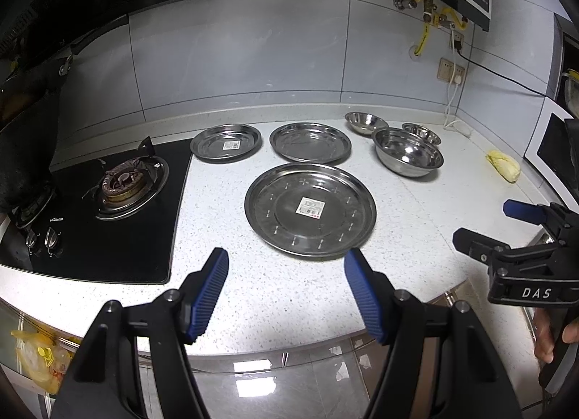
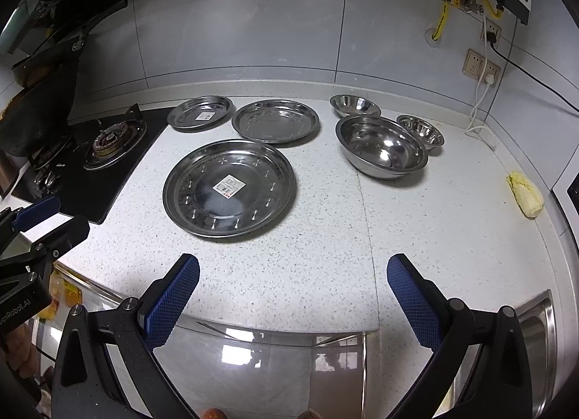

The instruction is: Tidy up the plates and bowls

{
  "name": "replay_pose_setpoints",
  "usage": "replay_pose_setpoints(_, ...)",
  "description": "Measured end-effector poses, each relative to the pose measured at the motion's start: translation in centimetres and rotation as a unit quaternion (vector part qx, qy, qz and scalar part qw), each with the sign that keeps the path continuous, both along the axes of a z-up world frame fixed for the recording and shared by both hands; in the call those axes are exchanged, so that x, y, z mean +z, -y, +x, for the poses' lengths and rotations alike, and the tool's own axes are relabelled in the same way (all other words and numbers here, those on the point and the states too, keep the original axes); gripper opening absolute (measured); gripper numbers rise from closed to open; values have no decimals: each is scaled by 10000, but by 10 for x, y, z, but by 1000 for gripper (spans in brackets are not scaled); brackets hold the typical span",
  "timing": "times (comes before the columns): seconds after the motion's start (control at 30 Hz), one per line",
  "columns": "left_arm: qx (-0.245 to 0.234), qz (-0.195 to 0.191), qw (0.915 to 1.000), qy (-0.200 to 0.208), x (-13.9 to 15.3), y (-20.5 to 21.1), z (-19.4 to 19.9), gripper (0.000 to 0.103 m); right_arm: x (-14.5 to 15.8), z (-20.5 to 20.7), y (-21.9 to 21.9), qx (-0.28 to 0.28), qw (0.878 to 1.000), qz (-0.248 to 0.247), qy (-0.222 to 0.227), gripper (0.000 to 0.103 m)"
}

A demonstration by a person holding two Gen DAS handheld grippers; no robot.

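Observation:
Three steel plates lie on the speckled counter: a large one [image 1: 310,210] [image 2: 229,188] in front, a medium one [image 1: 310,142] [image 2: 275,121] behind it, a small one [image 1: 226,143] [image 2: 200,111] at the back left. Three steel bowls stand to the right: a big one [image 1: 408,152] [image 2: 381,146], a small one [image 1: 366,122] [image 2: 354,104] behind it, another small one [image 1: 421,132] [image 2: 420,130] at its right. My left gripper [image 1: 286,263] is open and empty before the large plate. My right gripper [image 2: 293,270] [image 1: 481,223] is open and empty over the counter's front.
A black gas hob [image 1: 119,198] [image 2: 97,158] fills the counter's left. A yellow cloth [image 1: 503,164] [image 2: 525,198] lies at the right. A white appliance [image 1: 550,143] stands far right. Cables hang from wall sockets [image 2: 481,67]. A steel sink rim [image 2: 542,328] shows at the lower right.

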State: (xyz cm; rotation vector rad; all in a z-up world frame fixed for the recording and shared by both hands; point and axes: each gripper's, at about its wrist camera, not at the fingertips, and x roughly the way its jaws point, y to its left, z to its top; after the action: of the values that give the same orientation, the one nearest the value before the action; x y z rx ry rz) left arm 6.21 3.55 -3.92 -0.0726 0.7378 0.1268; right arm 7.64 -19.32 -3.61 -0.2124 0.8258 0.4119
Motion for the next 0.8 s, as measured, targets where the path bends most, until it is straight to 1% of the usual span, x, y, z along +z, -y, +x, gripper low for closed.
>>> replay_pose_setpoints(0.27, 6, 5, 10000, 15, -8, -2, 8, 66, -10, 11, -5, -42, 10000, -15, -81, 102)
replay_pose_setpoints(0.33, 45, 3, 10000, 31, -12, -5, 11, 66, -14, 15, -7, -40, 10000, -18, -86, 102)
replay_pose_setpoints(0.43, 170, -97, 9998, 9, -21, -10, 22, 66, -20, 23, -12, -63, 9999, -9, -104, 102)
replay_pose_setpoints(0.53, 400, -158, 9991, 61, -33, -20, 42, 66, -30, 36, -21, -120, 9998, -29, -148, 102)
replay_pose_setpoints(0.63, 728, -128, 9973, 13, -51, -32, 73, 66, -44, 58, -36, -200, 9996, -114, -131, 102)
replay_pose_setpoints(0.8, 1161, 126, 9929, -240, -86, -51, 129, 66, -75, 98, -65, -228, 9990, -219, -304, 102)
